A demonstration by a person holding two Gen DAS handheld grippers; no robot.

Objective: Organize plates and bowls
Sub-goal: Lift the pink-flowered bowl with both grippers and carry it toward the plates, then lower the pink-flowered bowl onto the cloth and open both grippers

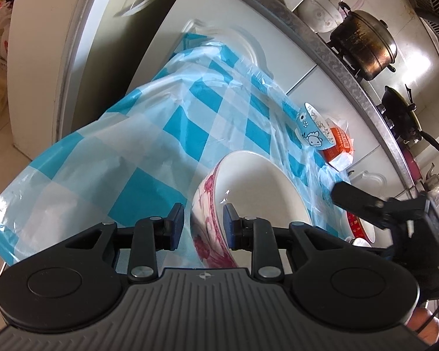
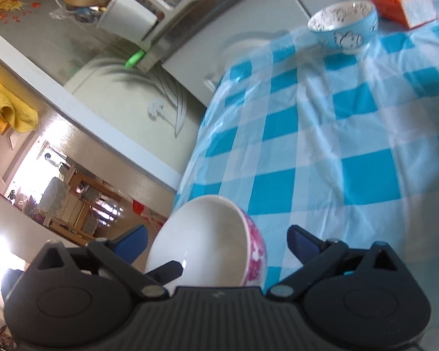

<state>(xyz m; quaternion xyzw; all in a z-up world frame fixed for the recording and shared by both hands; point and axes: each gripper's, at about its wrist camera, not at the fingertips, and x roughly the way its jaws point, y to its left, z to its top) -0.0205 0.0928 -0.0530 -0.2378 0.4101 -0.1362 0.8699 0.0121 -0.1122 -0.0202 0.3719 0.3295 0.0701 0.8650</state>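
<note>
Your left gripper (image 1: 203, 226) straddled rim of white ceramic bowl with pink floral outside (image 1: 248, 201), jaws spread, pads apart from wall. Bowl sat on blue-and-white checked plastic tablecloth (image 1: 149, 134). Your right gripper (image 2: 216, 242) gaped wide around same bowl. Small blue cartoon bowl (image 2: 344, 27) stood far right.

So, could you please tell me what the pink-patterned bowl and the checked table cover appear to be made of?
The pink-patterned bowl looks like glazed ceramic or porcelain: glossy white inside with a sharp highlight. The checked table cover looks like thin plastic sheet: translucent, shiny and finely creased.
</note>
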